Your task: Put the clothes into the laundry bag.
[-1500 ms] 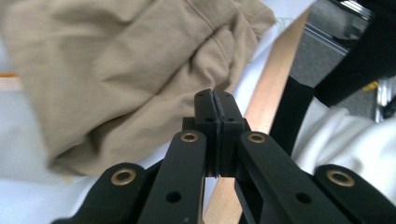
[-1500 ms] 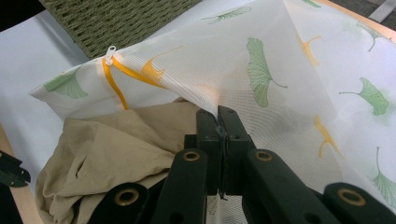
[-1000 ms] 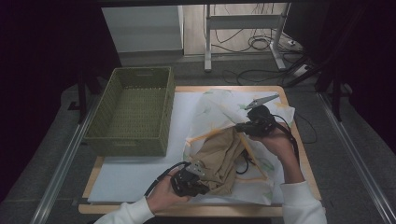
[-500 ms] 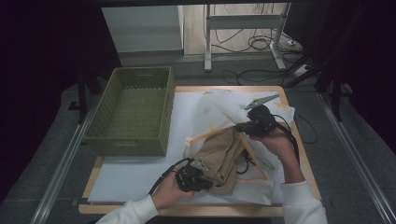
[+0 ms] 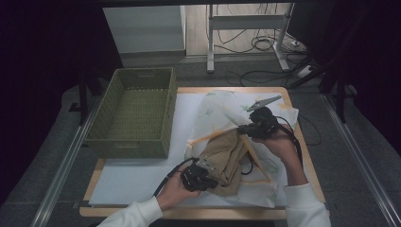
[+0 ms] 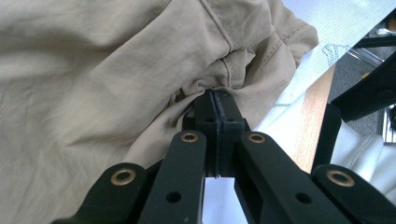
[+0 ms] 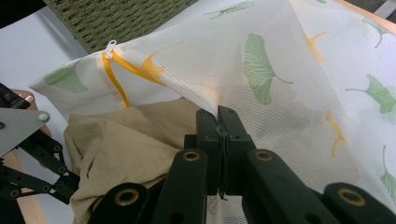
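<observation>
A tan garment (image 5: 226,158) lies bunched at the mouth of a white mesh bag (image 5: 227,109) printed with green and orange leaves. My left gripper (image 5: 201,176) is at the garment's near end, jaws shut on a fold of the tan cloth (image 6: 93,70). In the left gripper view the pinch is at my left gripper (image 6: 215,100). My right gripper (image 5: 246,128) holds the bag's upper edge lifted. Its jaws are shut on the mesh (image 7: 280,60) at my right gripper (image 7: 218,116), above the tan garment (image 7: 130,140). An orange zipper (image 7: 114,70) runs along the bag's opening.
A green woven basket (image 5: 135,111) stands on the table's left half, nothing inside it. A white mat (image 5: 137,179) covers the wooden table (image 5: 92,182). Metal rails run along both sides, and cables lie on the floor beyond the far edge.
My left gripper has shifted a little right and forward, taking the tan garment's near end with it toward the bag. The right gripper has kept the bag's edge raised in place.
</observation>
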A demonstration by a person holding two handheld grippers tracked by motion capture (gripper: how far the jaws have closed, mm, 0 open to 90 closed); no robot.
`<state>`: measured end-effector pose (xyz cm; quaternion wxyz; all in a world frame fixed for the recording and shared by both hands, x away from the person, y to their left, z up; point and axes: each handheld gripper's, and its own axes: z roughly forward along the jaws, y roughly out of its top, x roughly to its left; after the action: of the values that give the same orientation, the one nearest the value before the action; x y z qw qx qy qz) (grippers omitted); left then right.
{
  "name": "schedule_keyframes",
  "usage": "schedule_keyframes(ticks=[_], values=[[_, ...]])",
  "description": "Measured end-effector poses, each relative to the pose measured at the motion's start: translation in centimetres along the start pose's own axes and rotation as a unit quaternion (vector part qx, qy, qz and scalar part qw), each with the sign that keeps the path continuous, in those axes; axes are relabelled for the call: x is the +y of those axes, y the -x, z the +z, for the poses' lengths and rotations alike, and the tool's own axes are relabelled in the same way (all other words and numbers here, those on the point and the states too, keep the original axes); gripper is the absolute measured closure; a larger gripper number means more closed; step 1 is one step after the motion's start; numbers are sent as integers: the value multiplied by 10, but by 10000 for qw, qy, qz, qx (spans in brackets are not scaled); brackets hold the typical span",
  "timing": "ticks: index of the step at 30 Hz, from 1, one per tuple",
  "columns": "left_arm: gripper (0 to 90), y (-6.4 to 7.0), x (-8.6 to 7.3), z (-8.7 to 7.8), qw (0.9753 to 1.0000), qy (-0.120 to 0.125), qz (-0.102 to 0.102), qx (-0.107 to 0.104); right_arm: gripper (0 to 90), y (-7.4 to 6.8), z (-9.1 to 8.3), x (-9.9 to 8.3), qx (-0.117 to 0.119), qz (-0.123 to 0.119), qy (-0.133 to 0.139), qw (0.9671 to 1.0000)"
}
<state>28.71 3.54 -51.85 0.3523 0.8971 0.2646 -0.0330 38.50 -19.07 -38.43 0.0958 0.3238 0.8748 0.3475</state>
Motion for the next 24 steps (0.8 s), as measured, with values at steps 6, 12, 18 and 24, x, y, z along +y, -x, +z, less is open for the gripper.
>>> schedule_keyframes(ticks=[6,12,18,24], values=[[898,0,3,3,9999,51,13,116,875,0,1,0,-7,-1,-15,10000],[898,-1,5,5,9998,81,7,156,875,0,0,0,-7,3,-6,10000],[898,-2,8,7,9997,109,-23,205,875,0,0,0,-6,-1,-6,10000],[899,-4,10,9,9995,159,-50,257,875,0,1,0,-6,4,-21,10000]])
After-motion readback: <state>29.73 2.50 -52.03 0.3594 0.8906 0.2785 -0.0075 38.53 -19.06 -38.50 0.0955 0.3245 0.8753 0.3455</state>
